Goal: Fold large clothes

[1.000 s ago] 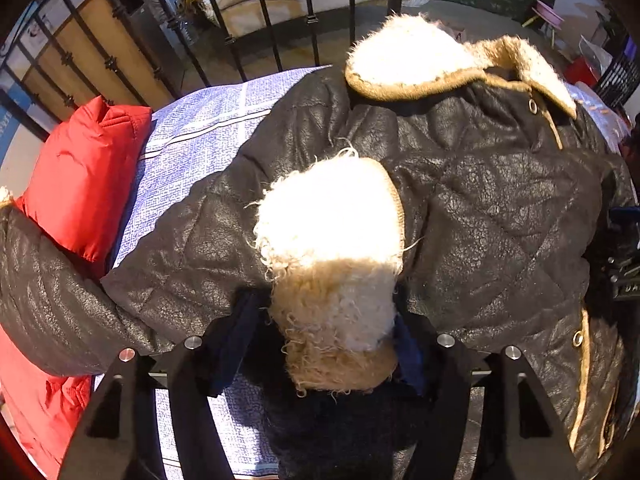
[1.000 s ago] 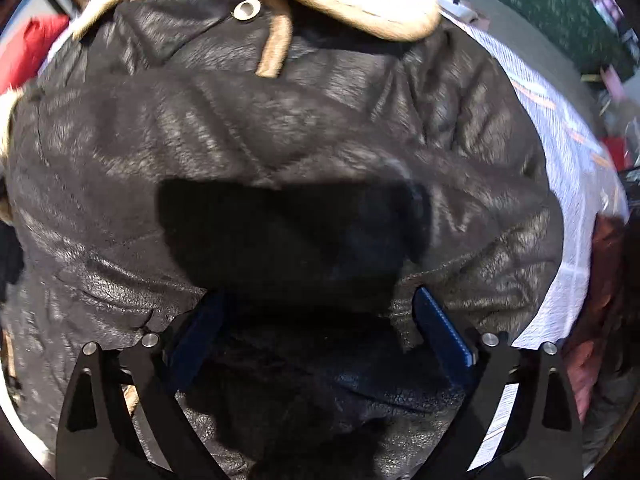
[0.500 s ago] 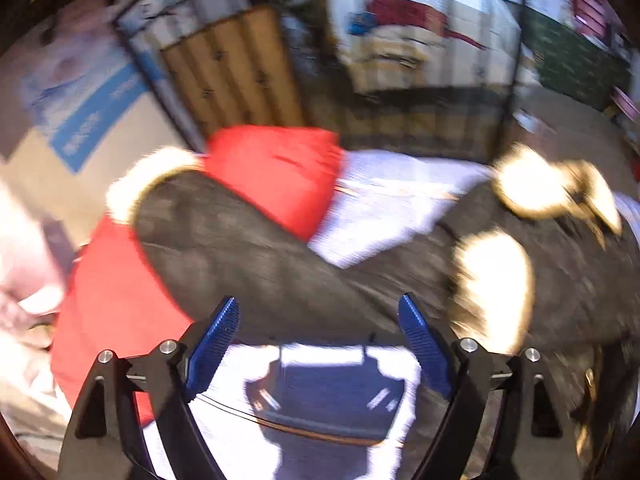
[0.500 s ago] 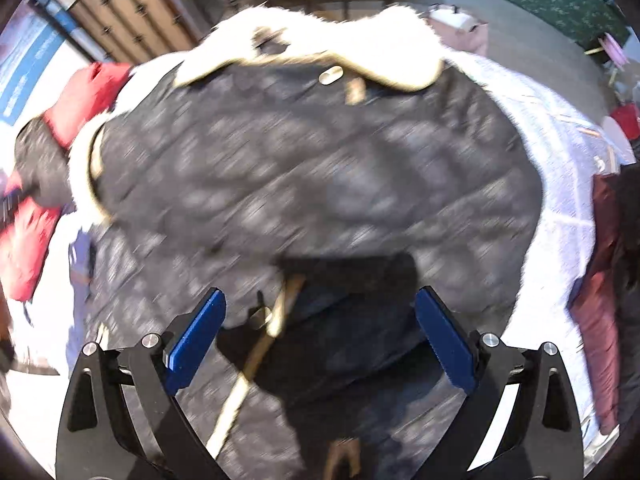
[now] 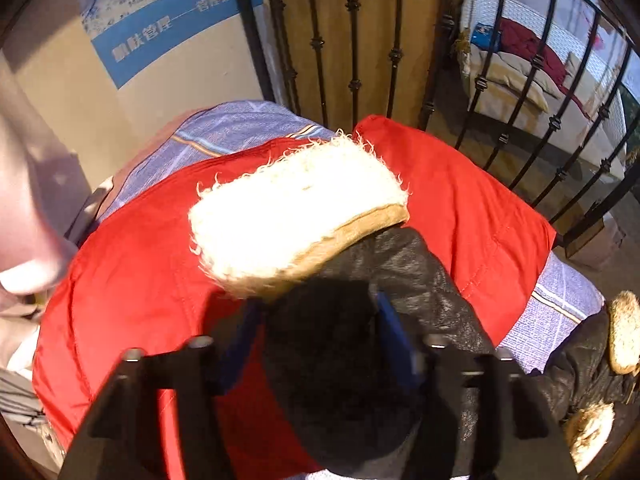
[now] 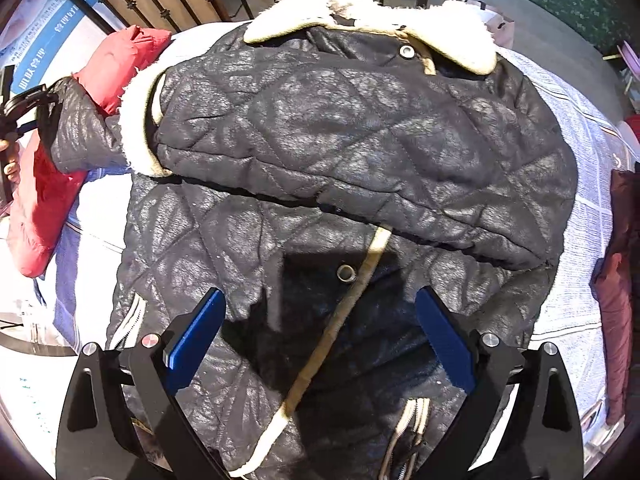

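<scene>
- Your desk (image 6: 592,184), under a blue checked cloth, stands by an iron railing (image 5: 352,40); the black jacket (image 6: 360,140) covers most of it.
- Your left tool (image 5: 320,344) has just been closing and clenches the far sleeve (image 5: 400,280) behind its fleece cuff (image 5: 296,208); that bulky grip may slip, or drag the red coat (image 5: 460,200) beneath.
- Your right tool (image 6: 320,336) hangs released above the hem.

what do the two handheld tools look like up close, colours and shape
The right tool has two angular black finger arms with silver screw heads, tipped with flat blue pads. The left tool looks the same build: black arms, blue pads, partly in shadow. No cables or markings show.
</scene>
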Tool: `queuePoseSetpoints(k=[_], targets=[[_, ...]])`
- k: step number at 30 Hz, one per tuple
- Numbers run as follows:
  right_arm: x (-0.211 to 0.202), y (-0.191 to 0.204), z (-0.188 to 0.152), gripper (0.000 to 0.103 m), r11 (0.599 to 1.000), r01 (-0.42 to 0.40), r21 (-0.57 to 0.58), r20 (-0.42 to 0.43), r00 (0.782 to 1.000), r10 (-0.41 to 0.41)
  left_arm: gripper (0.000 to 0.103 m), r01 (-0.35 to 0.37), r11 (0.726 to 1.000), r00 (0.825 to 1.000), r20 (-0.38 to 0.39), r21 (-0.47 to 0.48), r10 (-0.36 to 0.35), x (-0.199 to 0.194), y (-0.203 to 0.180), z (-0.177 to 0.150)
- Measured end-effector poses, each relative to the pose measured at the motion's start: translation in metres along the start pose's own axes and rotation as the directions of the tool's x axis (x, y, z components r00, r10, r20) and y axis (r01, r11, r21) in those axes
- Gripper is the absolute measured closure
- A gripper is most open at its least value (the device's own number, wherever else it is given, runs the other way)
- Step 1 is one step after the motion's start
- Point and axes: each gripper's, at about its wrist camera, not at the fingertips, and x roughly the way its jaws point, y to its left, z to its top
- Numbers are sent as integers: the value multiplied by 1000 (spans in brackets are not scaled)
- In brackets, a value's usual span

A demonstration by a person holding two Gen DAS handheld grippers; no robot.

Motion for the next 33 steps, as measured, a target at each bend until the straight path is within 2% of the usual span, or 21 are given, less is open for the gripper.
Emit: queuePoseSetpoints(k=[3,4,5,7,9,10,11,12,13,15,16,18,20,21,22,25,26,28,31,32,33], targets=[[-4,-9,0,9,1000,13,16,4,1000,-13,84,90,996,995,35,20,-91,-17,0,-1],[-5,-13,-1,9,1000,15,24,6,1000,-15,86,137,990,989,56,25,-138,-26,1,0],[-6,-16,-1,9,999,15,37,8,1000,-15,88,205,978,974,88,48,-208,-44,3,0],[-8,-22,-2,9,998,10,58,16,1000,-11,89,285,951,942,146,122,-301,-75,3,1],[-13,-29,-4,9,997,3,78,30,1000,-5,89,363,895,888,194,259,-416,-123,-6,-4],[-14,-31,-5,9,997,0,82,34,999,-3,89,395,855,854,208,336,-476,-146,-12,-9],[-16,-35,-5,9,996,-4,89,41,999,0,89,443,785,796,212,433,-567,-178,-19,-15],[-18,-38,-6,9,995,-6,97,45,999,2,89,473,728,750,207,497,-628,-200,-24,-19],[-19,-41,-7,9,994,-9,105,48,999,4,89,504,647,689,185,572,-701,-226,-30,-23],[-22,-47,-8,9,993,-16,119,54,998,9,89,541,510,594,125,668,-794,-262,-42,-31],[-23,-48,-9,9,992,-18,125,56,998,11,89,538,435,556,84,722,-827,-278,-52,-37],[-26,-54,-10,9,990,-27,139,62,998,18,89,520,328,530,4,788,-848,-291,-77,-46],[-32,-60,-11,9,988,-38,148,82,996,26,89,497,222,535,-95,839,-840,-291,-122,-56],[-33,-61,-12,9,988,-40,150,88,996,27,89,491,178,535,-134,853,-834,-287,-143,-61],[-36,-64,-13,9,987,-39,153,96,995,25,89,493,120,529,-188,861,-827,-281,-173,-65],[-41,-79,-15,9,982,-25,186,106,994,5,89,518,-6,514,-317,855,-797,-256,-254,-82],[-41,-79,-15,9,982,-25,186,106,994,5,89,518,-27,528,-344,855,-776,-245,-279,-88],[-47,-90,-17,9,976,-18,216,119,993,-8,89,512,-42,578,-380,858,-722,-219,-333,-103],[-57,-109,-22,9,968,-1,252,132,991,-33,86,499,28,698,-383,866,-605,-168,-400,-131],[-58,-112,-24,9,967,1,256,131,991,-35,85,468,69,750,-355,881,-558,-149,-420,-142],[-58,-118,-26,9,964,4,266,129,991,-40,85,450,107,787,-337,886,-517,-132,-431,-153]])
